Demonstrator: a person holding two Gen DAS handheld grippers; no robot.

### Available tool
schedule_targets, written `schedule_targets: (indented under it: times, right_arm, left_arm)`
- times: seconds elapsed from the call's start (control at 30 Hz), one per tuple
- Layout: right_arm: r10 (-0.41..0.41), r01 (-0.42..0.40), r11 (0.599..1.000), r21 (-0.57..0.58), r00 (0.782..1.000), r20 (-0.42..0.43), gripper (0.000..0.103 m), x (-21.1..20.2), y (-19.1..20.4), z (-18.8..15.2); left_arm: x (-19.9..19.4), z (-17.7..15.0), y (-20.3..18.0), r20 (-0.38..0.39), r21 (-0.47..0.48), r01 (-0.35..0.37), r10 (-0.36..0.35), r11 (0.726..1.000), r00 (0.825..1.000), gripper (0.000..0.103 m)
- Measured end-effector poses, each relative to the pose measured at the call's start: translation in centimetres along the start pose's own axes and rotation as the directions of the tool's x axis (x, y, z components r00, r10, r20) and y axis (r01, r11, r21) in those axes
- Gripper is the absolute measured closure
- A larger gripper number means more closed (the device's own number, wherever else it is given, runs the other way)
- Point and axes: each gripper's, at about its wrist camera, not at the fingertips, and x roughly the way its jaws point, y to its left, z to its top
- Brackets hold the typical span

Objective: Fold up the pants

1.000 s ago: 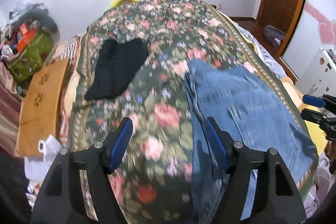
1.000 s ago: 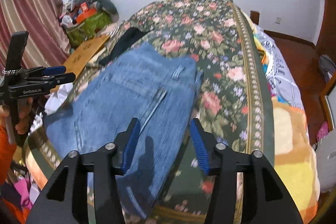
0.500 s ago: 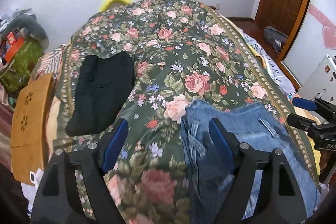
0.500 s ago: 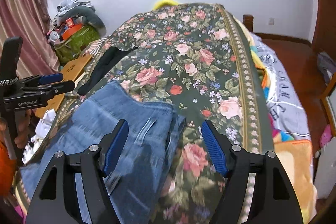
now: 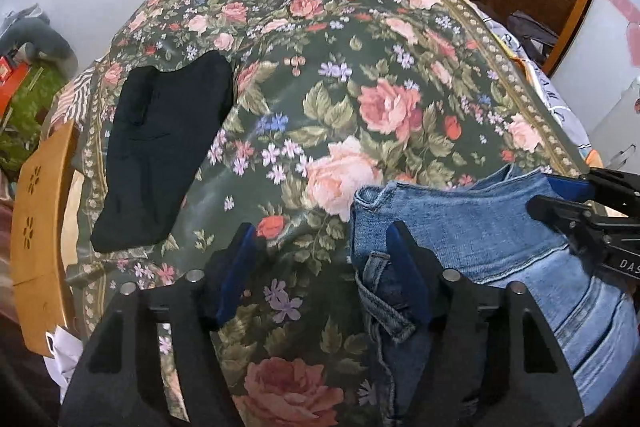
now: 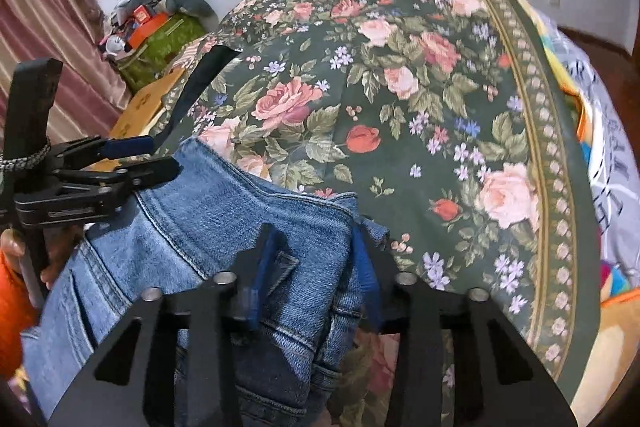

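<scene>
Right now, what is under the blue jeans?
The jeans lie on the flowery bedspread, which shows all around them. Whatever sits directly beneath the denim is covered, so nothing else can be seen there.

Both grippers are black plastic with blue pads, silver screws, white lettering that's too blurry to read, plus an orange sleeve.

Blue jeans bunched on floral bedspread, right gripper fingers straddling the waistband, left gripper at its far corner
</scene>
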Motion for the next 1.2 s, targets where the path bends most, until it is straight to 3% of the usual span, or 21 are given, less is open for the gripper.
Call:
schedule_targets:
  times: [0.3, 0.47, 0.53, 0.6, 0.67, 0.73, 0.8, 0.87, 0.9, 0.97, 1.2]
  right_arm:
    - [-0.052, 0.052, 0.999, 0.007, 0.999, 0.006, 0.078, 0.2, 0.1, 0.0]
    - [-0.094, 0.094, 0.996, -0.003, 0.996, -0.004, 0.075, -1.5, 1.1, 0.3]
    - [-0.137, 0.137, 0.99, -0.029, 0.991, 0.006, 0.074, -2.7, 1.6, 0.3]
    - [-0.166, 0.167, 0.985, -0.049, 0.986, 0.021, 0.065, -4.1, 2.0, 0.1]
    - [-0.183, 0.186, 0.981, -0.052, 0.982, 0.052, 0.049, -5.8, 2.3, -0.1]
    - [-0.195, 0.201, 0.977, -0.067, 0.977, 0.092, 0.047, -7.8, 2.9, -0.4]
    - [-0.2, 0.209, 0.975, -0.081, 0.974, 0.103, 0.045, -9.0, 3.6, -0.7]
    - [-0.201, 0.212, 0.973, -0.089, 0.973, 0.117, 0.029, -10.0, 4.3, -1.2]
    - [-0.201, 0.213, 0.973, -0.092, 0.971, 0.13, 0.026, -10.5, 4.6, -1.5]
    - [-0.195, 0.211, 0.973, -0.097, 0.97, 0.146, 0.02, -11.2, 5.2, -2.2]
    - [-0.123, 0.125, 0.992, -0.014, 0.987, 0.106, 0.02, -10.7, 4.9, -4.9]
  left_arm:
    - [0.2, -0.3, -0.2, -0.007, -0.008, -0.023, 0.023, 1.0, 1.0, 0.035]
    - [-1.5, -0.5, 1.0, 0.025, -0.097, 0.028, -0.025, 0.995, 0.999, 0.036]
    - [-3.0, -0.4, 1.2, 0.048, -0.105, -0.009, 0.014, 0.994, 0.999, 0.036]
    - [-4.7, -0.4, 1.2, 0.081, -0.094, -0.023, 0.031, 0.995, 0.996, 0.036]
    - [-6.8, -0.5, 1.4, 0.107, -0.091, -0.013, 0.023, 0.996, 0.994, 0.036]
    - [-8.8, -0.8, 1.7, 0.133, -0.098, 0.008, 0.005, 0.995, 0.991, 0.03]
    - [-10.3, -1.2, 1.7, 0.157, -0.105, 0.024, -0.007, 0.994, 0.988, 0.017]
    - [-11.7, -1.9, 1.3, 0.175, -0.099, 0.039, -0.021, 0.994, 0.984, 0.013]
    - [-12.1, -2.3, 1.0, 0.175, -0.089, 0.044, -0.028, 0.995, 0.984, 0.012]
    - [-12.6, -3.0, 0.2, 0.158, -0.059, 0.05, -0.04, 0.997, 0.987, 0.011]
    - [-10.1, -5.8, -1.2, -0.003, -0.036, 0.109, -0.109, 0.993, 0.994, 0.01]
